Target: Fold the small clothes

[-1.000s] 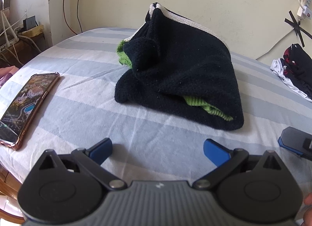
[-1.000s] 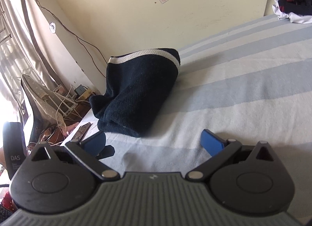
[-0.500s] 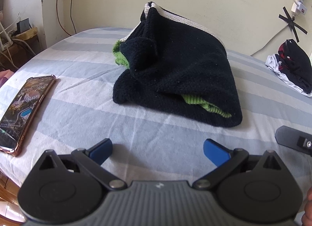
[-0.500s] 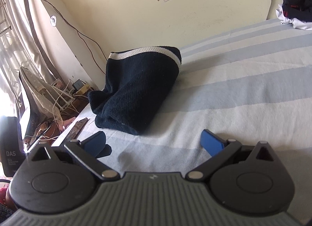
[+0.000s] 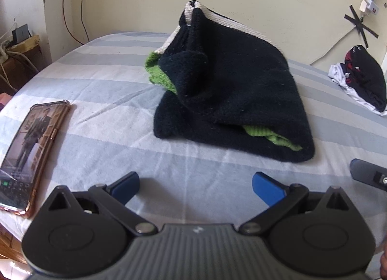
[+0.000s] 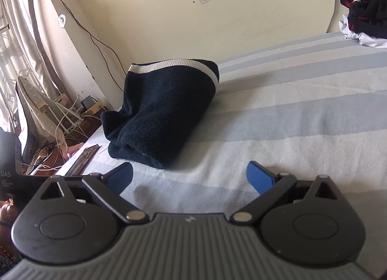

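- I hold left gripper [image 5: 195, 186] and right gripper [image 6: 189, 178] wide, empty.
- Dark knit garment [image 5: 232, 91] lies bunched on bed [image 5: 101, 86], ahead.
- Risk: pinching several layers drags the bundle; phone [image 5: 31, 149] lies near.

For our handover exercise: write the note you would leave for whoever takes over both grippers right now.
Left gripper: open, empty, short of the sweater.
Right gripper: open, empty, also clear of the sweater.
Sweater: dark knit, bundled on the striped sheet, green trim poking out, white band at the far end.
Phone lies left of it; a clothes pile sits far right.
Done: rough fold. Left: tidy it if needed, then move to the pile.
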### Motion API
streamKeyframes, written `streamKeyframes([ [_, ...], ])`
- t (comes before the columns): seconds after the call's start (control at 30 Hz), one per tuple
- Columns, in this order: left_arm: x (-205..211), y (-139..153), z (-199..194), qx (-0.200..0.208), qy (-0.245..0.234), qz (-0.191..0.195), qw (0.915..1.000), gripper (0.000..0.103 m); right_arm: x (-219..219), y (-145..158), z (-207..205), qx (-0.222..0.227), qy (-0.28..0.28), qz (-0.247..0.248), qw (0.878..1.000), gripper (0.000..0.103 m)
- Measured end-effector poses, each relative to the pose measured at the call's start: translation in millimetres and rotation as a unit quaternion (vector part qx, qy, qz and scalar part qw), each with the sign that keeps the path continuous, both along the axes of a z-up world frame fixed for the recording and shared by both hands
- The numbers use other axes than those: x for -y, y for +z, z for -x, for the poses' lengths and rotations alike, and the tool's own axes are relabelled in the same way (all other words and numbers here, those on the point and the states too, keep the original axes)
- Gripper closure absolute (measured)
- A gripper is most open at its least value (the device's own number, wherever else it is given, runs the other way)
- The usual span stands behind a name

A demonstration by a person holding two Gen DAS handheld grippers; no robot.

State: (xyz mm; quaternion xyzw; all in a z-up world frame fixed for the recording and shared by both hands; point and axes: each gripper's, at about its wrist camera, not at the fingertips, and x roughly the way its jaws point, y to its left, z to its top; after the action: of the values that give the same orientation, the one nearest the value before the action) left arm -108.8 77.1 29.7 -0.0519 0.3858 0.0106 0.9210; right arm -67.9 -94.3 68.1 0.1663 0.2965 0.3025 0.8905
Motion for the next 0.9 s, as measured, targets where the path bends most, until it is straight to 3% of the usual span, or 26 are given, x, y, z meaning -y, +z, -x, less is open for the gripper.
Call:
streamKeyframes([
  [0.17, 14.0, -6.4, -0.1, 0.003, 0.0, -0.055, 0.9985, 0.0, -1.3, -0.9, -1.4, 0.002, 0.001, 0.003, 1.0, 0.002],
  [0.5, 10.8, -6.1, 4.9, 0.016, 0.011, -0.041, 0.999, 0.0, -0.7, -1.3, -2.0, 0.004, 0.003, 0.003, 1.0, 0.002],
  [0.9, 14.0, -7.4, 3.8, 0.016, 0.011, -0.05, 0.9986, 0.0, -0.1, -1.2, -1.6, 0.004, 0.003, 0.001, 1.0, 0.002],
])
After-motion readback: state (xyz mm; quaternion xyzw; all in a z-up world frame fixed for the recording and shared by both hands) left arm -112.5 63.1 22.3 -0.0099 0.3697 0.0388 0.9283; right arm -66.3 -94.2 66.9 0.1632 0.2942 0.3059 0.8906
